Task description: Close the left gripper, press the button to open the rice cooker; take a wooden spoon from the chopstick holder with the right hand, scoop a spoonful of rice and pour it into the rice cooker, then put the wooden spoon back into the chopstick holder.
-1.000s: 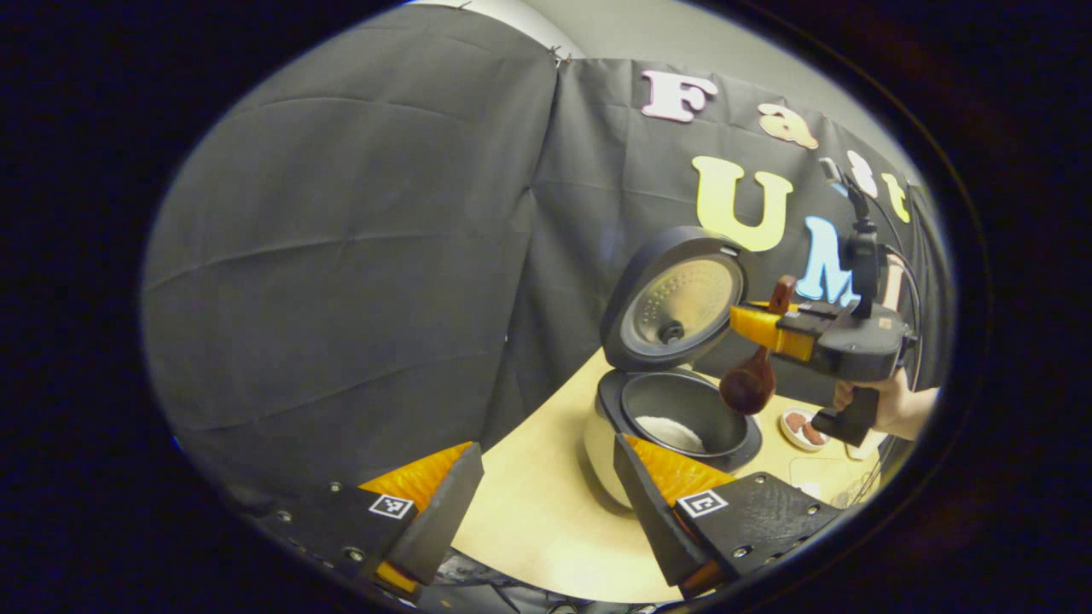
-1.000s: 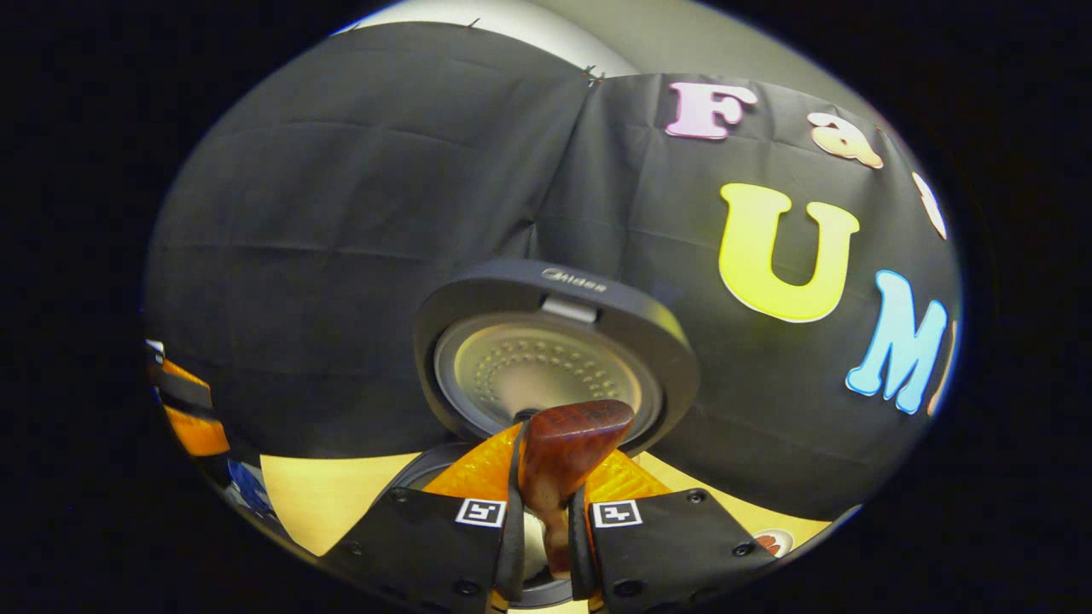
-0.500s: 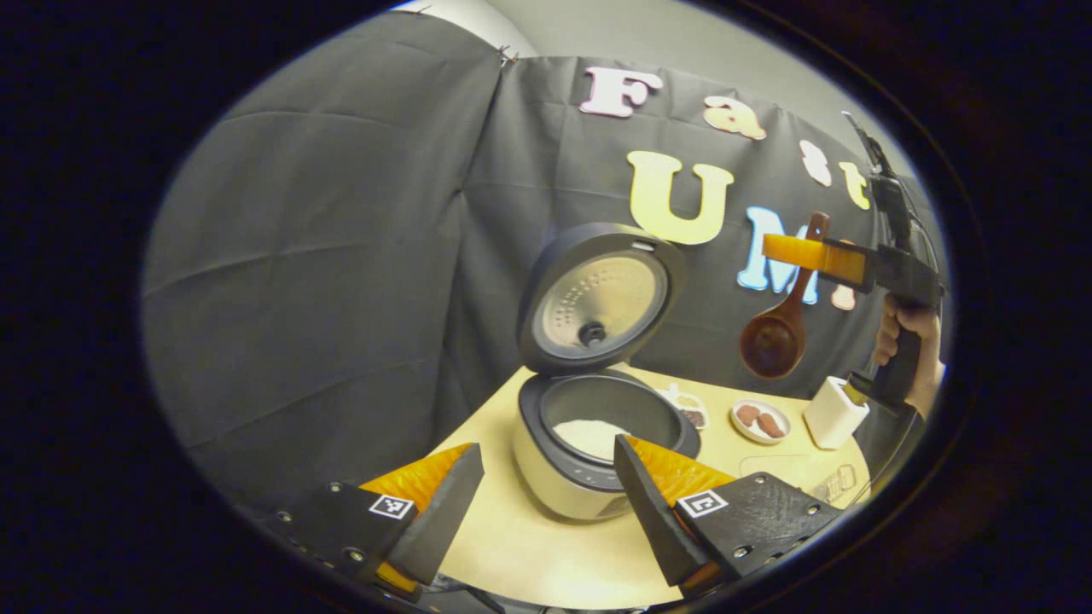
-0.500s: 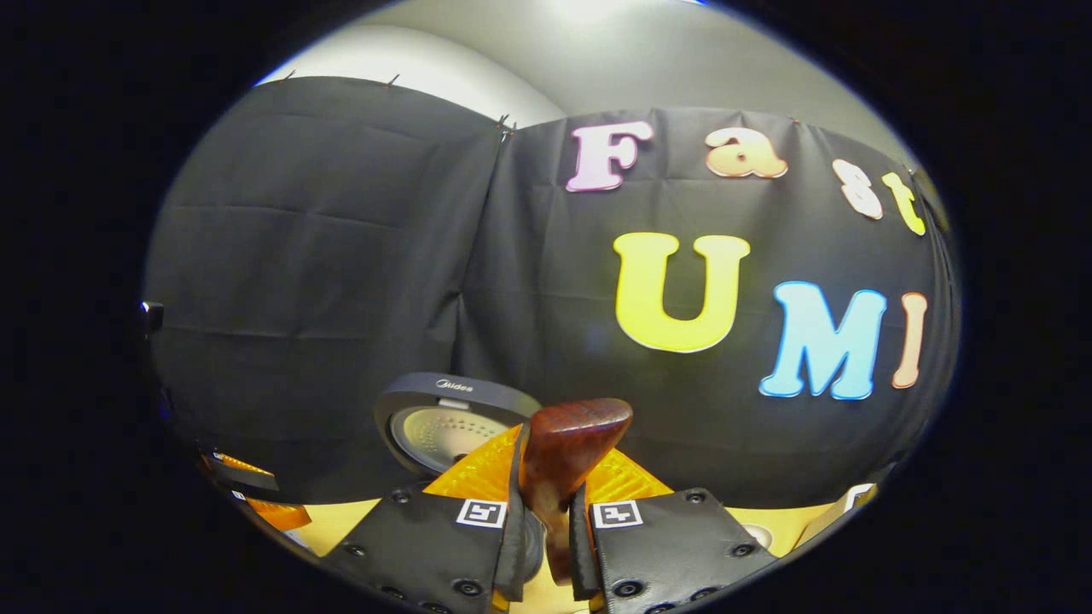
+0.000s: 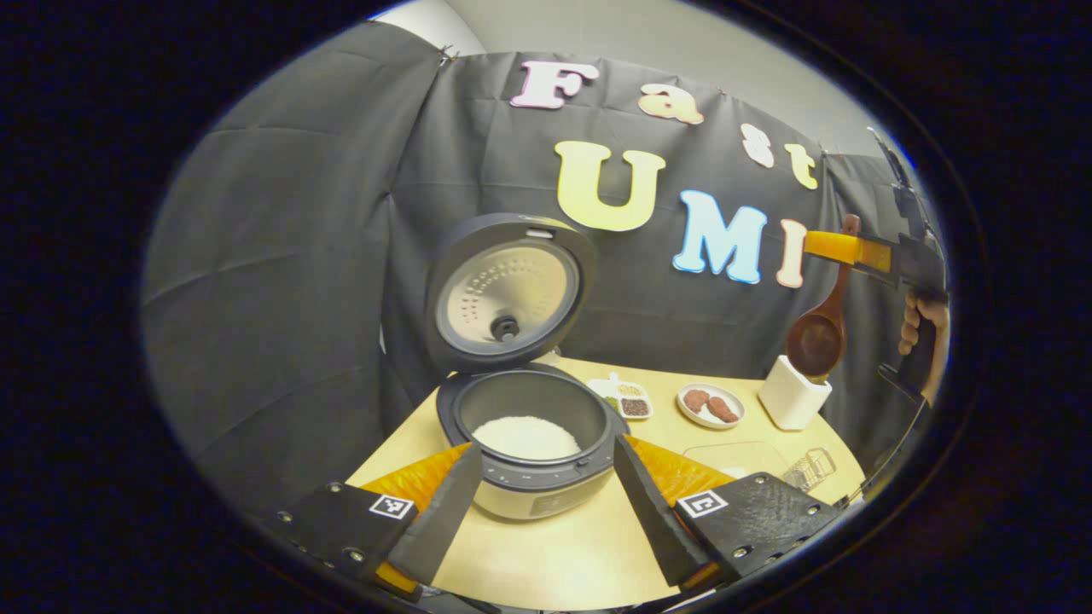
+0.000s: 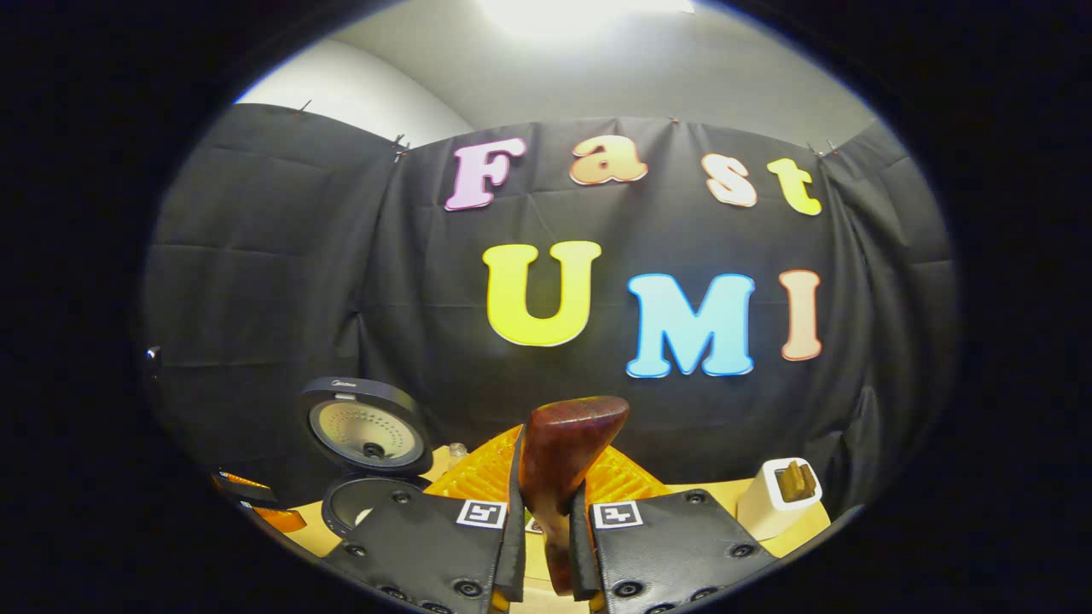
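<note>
Left gripper view: wooden spoon hangs seemingly just above chopstick holder.

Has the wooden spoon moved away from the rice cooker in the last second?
Yes. The wooden spoon has gone from over the rice cooker rightward to above the chopstick holder.

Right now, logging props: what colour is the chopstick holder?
White; the chopstick holder shows best in the left gripper view.

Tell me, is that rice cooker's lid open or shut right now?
Open. The lid stands tilted up behind the rice cooker, its perforated underside facing forward, and white rice lies exposed in the pot.
</note>
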Demonstrator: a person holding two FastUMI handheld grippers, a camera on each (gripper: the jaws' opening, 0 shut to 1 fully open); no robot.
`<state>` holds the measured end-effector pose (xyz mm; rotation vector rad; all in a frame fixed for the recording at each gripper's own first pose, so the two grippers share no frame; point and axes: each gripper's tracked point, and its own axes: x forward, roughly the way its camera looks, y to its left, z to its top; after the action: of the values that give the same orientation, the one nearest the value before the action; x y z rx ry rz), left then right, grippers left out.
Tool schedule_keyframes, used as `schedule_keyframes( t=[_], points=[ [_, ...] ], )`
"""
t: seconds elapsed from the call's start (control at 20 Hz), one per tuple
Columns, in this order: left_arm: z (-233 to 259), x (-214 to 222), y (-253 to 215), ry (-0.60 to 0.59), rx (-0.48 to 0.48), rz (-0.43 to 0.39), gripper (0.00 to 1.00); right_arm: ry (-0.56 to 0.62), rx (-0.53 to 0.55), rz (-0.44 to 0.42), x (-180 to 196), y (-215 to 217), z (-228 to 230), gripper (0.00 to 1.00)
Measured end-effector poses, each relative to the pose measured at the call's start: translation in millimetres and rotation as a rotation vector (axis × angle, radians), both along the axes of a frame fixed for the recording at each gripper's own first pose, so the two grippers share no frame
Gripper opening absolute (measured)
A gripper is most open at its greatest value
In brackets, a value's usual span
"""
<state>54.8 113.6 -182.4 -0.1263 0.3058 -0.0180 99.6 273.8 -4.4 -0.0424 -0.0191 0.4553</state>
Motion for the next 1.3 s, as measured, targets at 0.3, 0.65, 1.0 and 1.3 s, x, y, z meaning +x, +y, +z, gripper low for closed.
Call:
schedule_keyframes(
  t=[0.3, 0.65, 1.0, 1.3],
  points=[
    [8, 2, -30, -0.009, 0.03, -0.052, 0.96, 0.048, 0.034, -0.148, 6, -90, -18, 0.23],
    [10, 5, -64, 0.029, 0.006, -0.042, 0.96, 0.227, 0.165, -0.252, 15, -170, -59, 0.23],
    [26, 14, -103, 0.043, 0.033, -0.033, 0.96, 0.405, 0.282, -0.353, 16, -256, -113, 0.23],
    [32, 6, -131, 0.045, 0.069, -0.004, 0.96, 0.526, 0.397, -0.387, 28, -301, -155, 0.23]
  ],
)
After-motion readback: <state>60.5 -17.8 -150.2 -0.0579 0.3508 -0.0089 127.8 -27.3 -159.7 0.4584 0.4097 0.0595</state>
